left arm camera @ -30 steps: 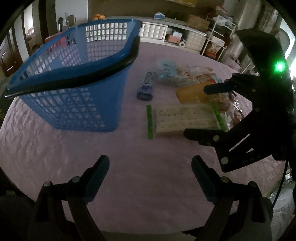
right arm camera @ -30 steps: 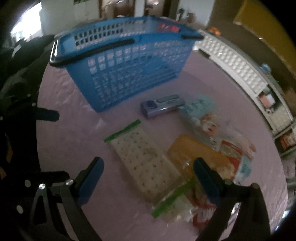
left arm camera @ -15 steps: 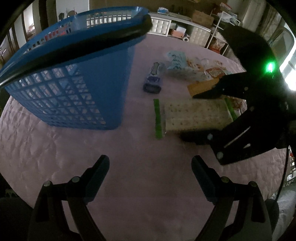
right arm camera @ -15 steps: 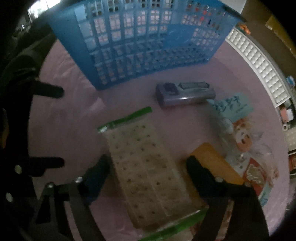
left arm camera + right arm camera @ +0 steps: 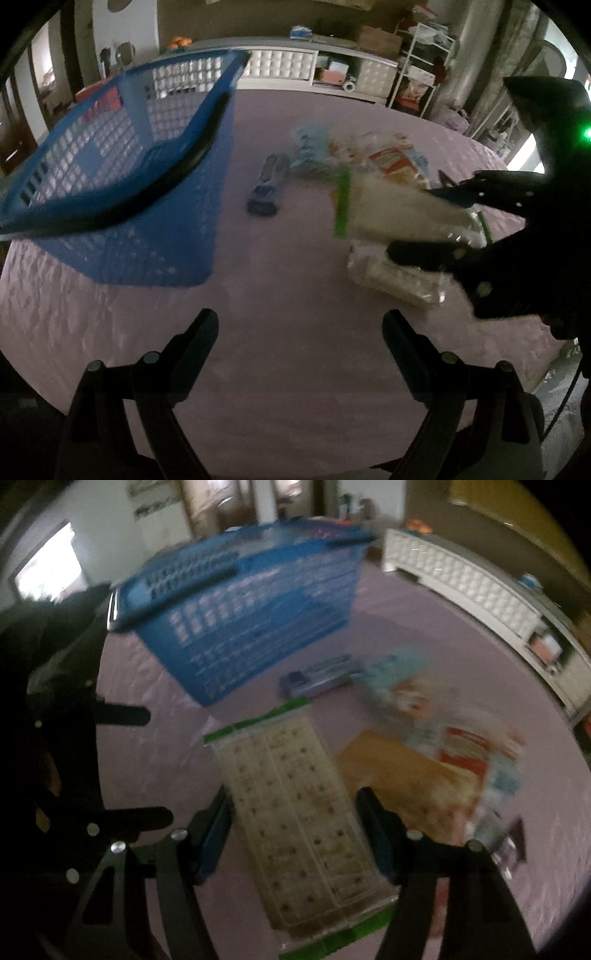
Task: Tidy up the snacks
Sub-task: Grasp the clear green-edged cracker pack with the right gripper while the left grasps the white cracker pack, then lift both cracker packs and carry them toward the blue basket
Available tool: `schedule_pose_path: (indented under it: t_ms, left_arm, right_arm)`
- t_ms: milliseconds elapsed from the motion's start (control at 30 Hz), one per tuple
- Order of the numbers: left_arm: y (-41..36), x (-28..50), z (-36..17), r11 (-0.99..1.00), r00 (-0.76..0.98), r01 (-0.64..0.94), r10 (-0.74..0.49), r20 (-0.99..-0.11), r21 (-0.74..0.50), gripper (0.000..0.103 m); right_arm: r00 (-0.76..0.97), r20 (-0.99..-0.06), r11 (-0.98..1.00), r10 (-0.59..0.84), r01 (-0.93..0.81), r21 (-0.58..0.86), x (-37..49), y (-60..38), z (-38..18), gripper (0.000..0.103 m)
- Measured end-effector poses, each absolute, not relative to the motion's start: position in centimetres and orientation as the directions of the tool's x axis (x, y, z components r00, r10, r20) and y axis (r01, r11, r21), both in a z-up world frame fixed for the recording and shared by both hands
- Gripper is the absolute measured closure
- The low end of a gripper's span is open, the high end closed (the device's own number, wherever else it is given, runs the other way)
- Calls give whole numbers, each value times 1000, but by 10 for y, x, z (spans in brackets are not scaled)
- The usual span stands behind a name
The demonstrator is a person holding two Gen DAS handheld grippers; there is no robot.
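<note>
My right gripper (image 5: 295, 834) is shut on a clear cracker pack with green ends (image 5: 295, 812) and holds it tilted above the purple table (image 5: 280, 295); it also shows in the left wrist view (image 5: 399, 221). A blue mesh basket (image 5: 122, 177) with a black handle stands at the left; it also shows in the right wrist view (image 5: 251, 605). My left gripper (image 5: 299, 347) is open and empty over the bare table near its front. A dark blue snack bar (image 5: 267, 184) lies beside the basket.
Several snack packets (image 5: 373, 155) lie in a pile behind the cracker pack, among them an orange packet (image 5: 406, 775). A white cabinet (image 5: 295, 70) and shelves stand beyond the table's far edge.
My right gripper closed on the cracker pack and lifted it off the table. The left gripper stayed open and drew back a little.
</note>
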State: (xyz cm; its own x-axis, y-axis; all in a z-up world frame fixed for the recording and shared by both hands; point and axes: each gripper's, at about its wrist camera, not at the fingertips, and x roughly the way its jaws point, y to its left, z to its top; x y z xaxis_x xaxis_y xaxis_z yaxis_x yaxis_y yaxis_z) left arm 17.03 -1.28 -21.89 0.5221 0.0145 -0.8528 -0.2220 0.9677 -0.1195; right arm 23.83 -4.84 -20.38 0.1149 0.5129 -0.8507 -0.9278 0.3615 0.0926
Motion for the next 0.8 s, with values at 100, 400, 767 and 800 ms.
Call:
schedule_pose_path:
  t_ms: [100, 400, 767, 800]
  left_arm:
    - [-19, 176, -209, 974, 537, -194, 8, -843, -114, 14]
    - [-43, 207, -207, 987, 501, -88, -71, -863, -133, 14]
    - [-81, 252, -244, 974, 346, 155, -212, -914, -167, 14]
    - [-88, 256, -250, 969, 324, 198, -209, -923, -150, 14]
  right_arm:
    - [189, -831, 452, 523, -888, 82, 249, -72, -185, 32]
    - [353, -808, 696, 471, -712, 95, 256, -137, -170, 32]
    - [415, -812, 831, 411, -538, 146, 235, -189, -189, 32]
    - [421, -810, 837, 408, -527, 147, 235, -193, -190, 32]
